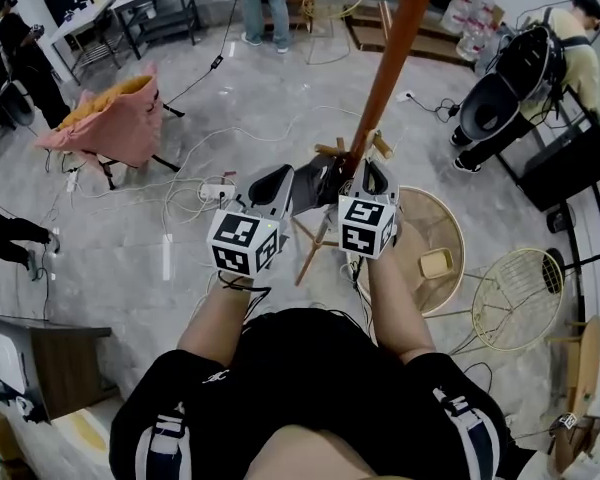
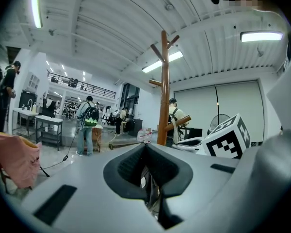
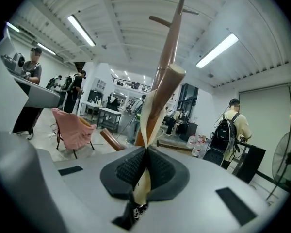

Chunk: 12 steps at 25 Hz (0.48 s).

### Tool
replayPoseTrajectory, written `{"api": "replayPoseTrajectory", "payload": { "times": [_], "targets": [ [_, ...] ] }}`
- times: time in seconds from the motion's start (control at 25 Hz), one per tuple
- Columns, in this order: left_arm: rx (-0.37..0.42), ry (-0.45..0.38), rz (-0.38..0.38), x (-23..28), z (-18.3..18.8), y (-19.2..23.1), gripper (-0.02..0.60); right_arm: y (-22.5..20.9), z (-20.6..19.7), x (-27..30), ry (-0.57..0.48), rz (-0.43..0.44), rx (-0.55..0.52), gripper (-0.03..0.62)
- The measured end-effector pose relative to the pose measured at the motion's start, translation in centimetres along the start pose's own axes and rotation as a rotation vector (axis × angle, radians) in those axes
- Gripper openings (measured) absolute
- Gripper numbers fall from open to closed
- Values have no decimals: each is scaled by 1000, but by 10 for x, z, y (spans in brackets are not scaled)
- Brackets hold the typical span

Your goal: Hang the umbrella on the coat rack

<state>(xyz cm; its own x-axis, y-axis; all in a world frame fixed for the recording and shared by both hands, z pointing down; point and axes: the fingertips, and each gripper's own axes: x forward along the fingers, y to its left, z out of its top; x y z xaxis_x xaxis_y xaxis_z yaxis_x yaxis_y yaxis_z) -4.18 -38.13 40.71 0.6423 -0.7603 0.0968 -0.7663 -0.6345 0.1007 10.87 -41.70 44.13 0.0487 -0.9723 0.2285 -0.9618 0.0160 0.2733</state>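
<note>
- Right gripper (image 3: 146, 150) clenched on cream umbrella strap (image 3: 150, 115), held up at coat rack peg (image 3: 167, 84), 12 o'clock.
- Left gripper (image 2: 146, 145) jaws closed, contents unclear.
- Next, likely: seat strap over peg, release.

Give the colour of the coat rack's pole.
Reddish-brown wood; the coat rack shows best in the left gripper view.
</note>
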Motion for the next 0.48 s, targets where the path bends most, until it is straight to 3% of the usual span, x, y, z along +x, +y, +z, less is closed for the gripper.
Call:
{"api": "replayPoseTrajectory", "payload": {
  "times": [0.2,0.48],
  "targets": [
    [-5,1,13,-3,0,7,17,3,-21,10,51,20,64,18],
    [-20,17,12,3,-6,11,17,0,-24,12,-29,82,202,39]
  ]
}}
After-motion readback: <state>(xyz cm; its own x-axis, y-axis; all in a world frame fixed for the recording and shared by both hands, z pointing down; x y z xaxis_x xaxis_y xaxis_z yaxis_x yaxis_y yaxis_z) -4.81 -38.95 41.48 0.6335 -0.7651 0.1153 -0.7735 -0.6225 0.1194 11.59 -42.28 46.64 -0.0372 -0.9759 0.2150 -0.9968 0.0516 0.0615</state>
